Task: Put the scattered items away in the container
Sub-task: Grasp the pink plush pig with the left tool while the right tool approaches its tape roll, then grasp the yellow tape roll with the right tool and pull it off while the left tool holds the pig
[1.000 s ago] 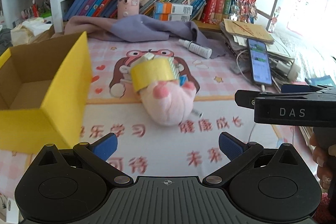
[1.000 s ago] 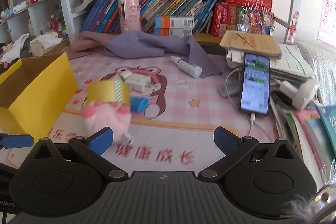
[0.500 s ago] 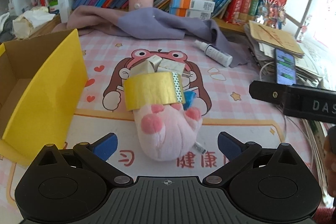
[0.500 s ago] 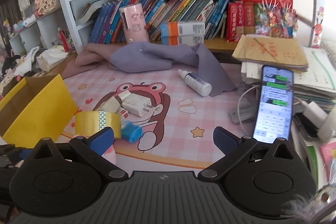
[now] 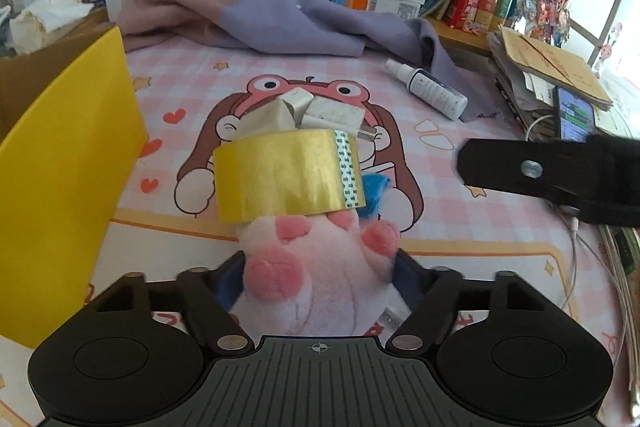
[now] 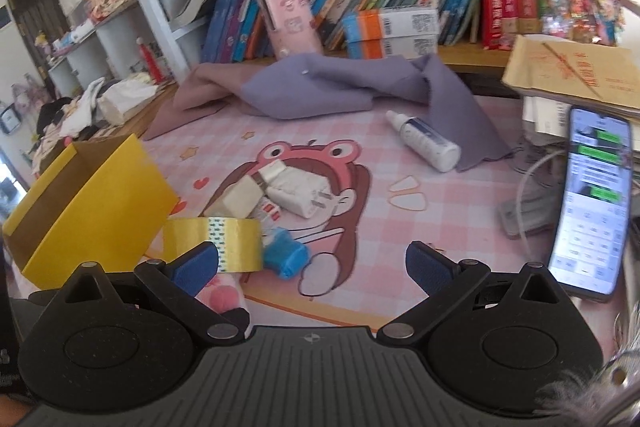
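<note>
Now the left gripper point(image 5: 318, 269) has just been closing around the pink plush paw point(image 5: 316, 279), tape roll point(image 5: 288, 181) and chargers point(image 5: 316, 113) just ahead, yellow box point(image 5: 68, 163) to its left still looks empty, while the right gripper point(image 6: 312, 265) hovers spread wide, holding nothing.

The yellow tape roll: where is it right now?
In the left wrist view the yellow tape roll sits mid-frame on the pink plush paw, just in front of the white chargers, with the yellow box to its left.
</note>
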`<state>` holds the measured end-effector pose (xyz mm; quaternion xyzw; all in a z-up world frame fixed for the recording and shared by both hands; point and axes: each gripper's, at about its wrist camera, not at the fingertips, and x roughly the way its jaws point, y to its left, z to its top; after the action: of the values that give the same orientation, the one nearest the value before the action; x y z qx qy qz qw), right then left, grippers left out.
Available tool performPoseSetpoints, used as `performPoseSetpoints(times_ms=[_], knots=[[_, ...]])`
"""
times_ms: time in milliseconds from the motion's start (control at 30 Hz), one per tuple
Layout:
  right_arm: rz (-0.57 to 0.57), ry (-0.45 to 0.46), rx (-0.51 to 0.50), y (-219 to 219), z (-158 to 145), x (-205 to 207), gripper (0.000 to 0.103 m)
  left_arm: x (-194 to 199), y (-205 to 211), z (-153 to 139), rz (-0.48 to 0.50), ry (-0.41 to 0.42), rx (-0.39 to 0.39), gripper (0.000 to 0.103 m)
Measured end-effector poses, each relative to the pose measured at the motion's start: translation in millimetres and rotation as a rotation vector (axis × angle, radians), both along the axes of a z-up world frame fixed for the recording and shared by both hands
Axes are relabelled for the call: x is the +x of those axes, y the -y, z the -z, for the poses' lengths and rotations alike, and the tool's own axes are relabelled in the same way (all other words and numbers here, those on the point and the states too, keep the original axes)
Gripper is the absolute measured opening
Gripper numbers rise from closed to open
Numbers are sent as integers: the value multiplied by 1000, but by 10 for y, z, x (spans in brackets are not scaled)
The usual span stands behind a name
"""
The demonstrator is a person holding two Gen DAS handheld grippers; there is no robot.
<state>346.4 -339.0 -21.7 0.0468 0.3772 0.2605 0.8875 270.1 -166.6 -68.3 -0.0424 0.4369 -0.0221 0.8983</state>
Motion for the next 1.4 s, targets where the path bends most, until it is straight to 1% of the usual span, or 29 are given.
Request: performPoseSetpoints(times_ms=[67,200,333,433,533,633,833,900,933,1000,1133,1200,1300,1400], knots=[[-30,-8,3,-69,18,18,102,-68,-8,-34,8,-12,6,66],[-93,-29,15,-216,75,-5,102,-290,-125,-89,4,-65,-30,65],[-181,-94,35,-404,170,-63,102,-511,-237,-103,7,-103,-69,65],[-250,-135,44,-560,224,-117,102,-586,-237,-101,13,-107,-62,65],[-301,-141,42,-705,223,-182,102,-634,-211,-90,26,-107,-50,65],[-355,-151,20,-845,228,-213,102,-659,-209,-88,33,-107,-48,65],[-436,-218,-18,-1109,343,-116,102,-660,-220,-85,32,-102,-50,65],[-460,-233,-33,-1161,385,-95,101,-670,-254,-77,19,-103,-70,66],[-464,-251,-29,-1167,408,-81,99,-673,-266,-76,14,-103,-79,66],[-468,-274,-17,-1156,441,-68,90,-674,-266,-76,13,-103,-81,66],[-453,-267,11,-1057,429,-84,89,-671,-279,-85,18,-102,-71,65],[-420,-246,35,-995,380,-76,89,-673,-292,-92,13,-101,-76,65],[-361,-185,71,-842,256,-71,89,-669,-313,-111,1,-103,-83,65],[-310,-118,76,-684,160,-88,89,-674,-341,-135,-13,-102,-83,65]])
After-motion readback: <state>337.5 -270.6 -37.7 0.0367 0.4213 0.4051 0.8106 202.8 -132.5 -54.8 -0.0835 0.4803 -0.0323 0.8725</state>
